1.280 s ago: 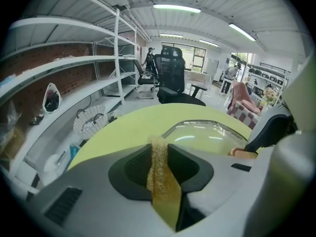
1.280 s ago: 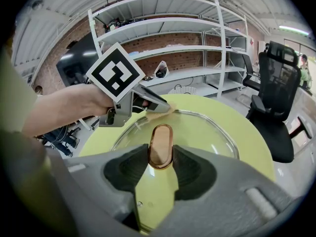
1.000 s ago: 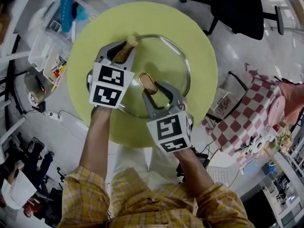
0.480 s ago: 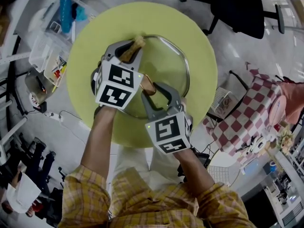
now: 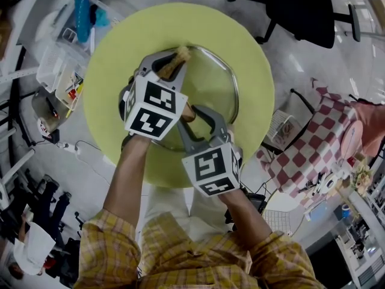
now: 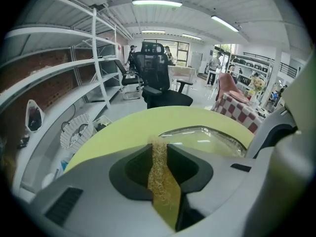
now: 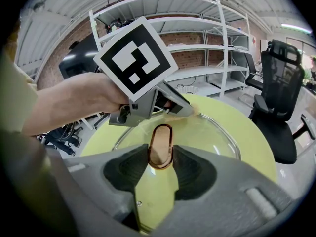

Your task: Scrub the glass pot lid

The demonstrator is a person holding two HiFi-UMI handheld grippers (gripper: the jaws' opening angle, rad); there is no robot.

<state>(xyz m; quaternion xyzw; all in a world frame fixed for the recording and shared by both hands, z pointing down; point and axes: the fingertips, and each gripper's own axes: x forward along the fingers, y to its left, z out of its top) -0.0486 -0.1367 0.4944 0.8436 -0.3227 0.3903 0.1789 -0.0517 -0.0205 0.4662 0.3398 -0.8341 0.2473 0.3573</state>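
Note:
A round glass pot lid [image 5: 213, 80] with a metal rim lies on a yellow-green round table [image 5: 120, 59]. Its brown handle [image 7: 160, 146] stands between the jaws of my right gripper [image 5: 191, 114], which is shut on it. My left gripper [image 5: 171, 62] is shut on a straw-coloured scouring pad [image 6: 160, 172], and the pad's tip [image 5: 179, 55] rests at the lid's far rim. In the left gripper view the lid [image 6: 207, 139] lies just beyond the pad. The right gripper view shows the left gripper [image 7: 190, 110] pressing low over the glass [image 7: 207, 135].
A black office chair [image 5: 301, 11] stands beyond the table's far right. A red-checked cloth [image 5: 313, 146] covers a chair at the right. White baskets [image 5: 63, 68] and a blue bottle [image 5: 81, 8] sit at the left. White shelving [image 7: 207, 48] runs along the brick wall.
My left gripper has slid to the right with the pad along the lid's far rim. The right gripper keeps hold of the handle and has barely shifted.

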